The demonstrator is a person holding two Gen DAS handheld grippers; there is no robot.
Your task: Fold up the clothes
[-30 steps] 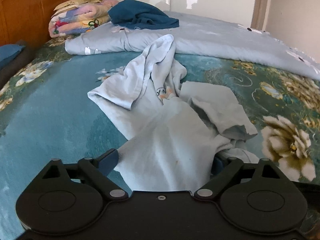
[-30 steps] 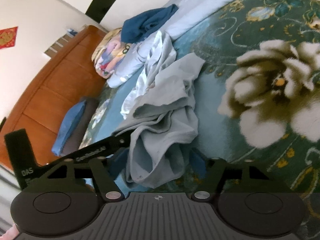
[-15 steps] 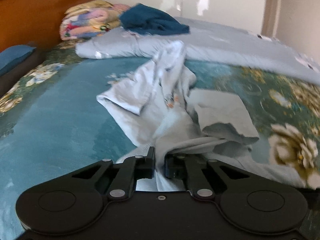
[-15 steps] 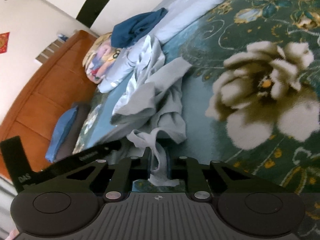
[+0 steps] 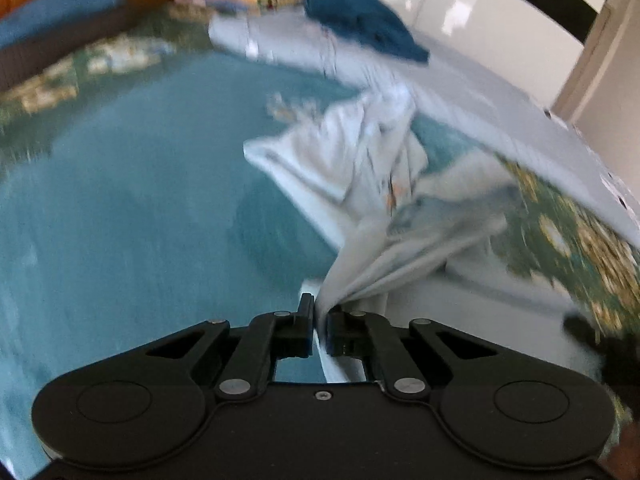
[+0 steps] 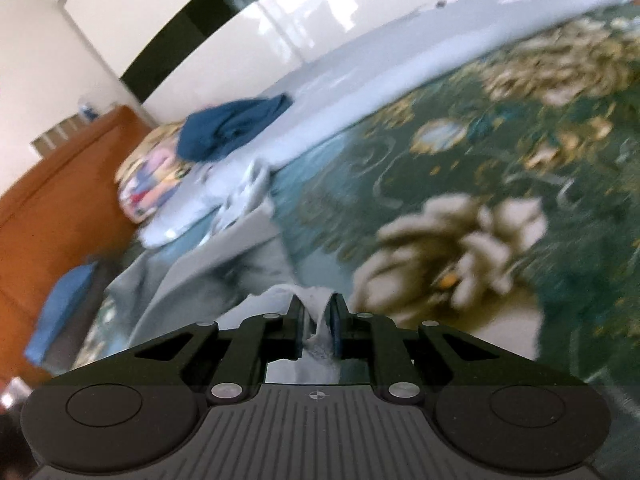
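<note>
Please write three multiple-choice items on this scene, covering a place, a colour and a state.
1. Where does the dark garment lie?
A. on the grey quilt at the far side of the bed
B. on the floor
C. in the left gripper

2. What colour is the shirt?
A. red
B. pale blue-grey
C. black

3. How do the right gripper jaws stand?
A. wide open
B. closed on nothing
C. shut on shirt cloth

A: it rests on the quilt.
B: the shirt's cloth is pale blue-grey.
C: cloth is pinched between the fingers.

A dark blue garment lies on a pale grey quilt.
</note>
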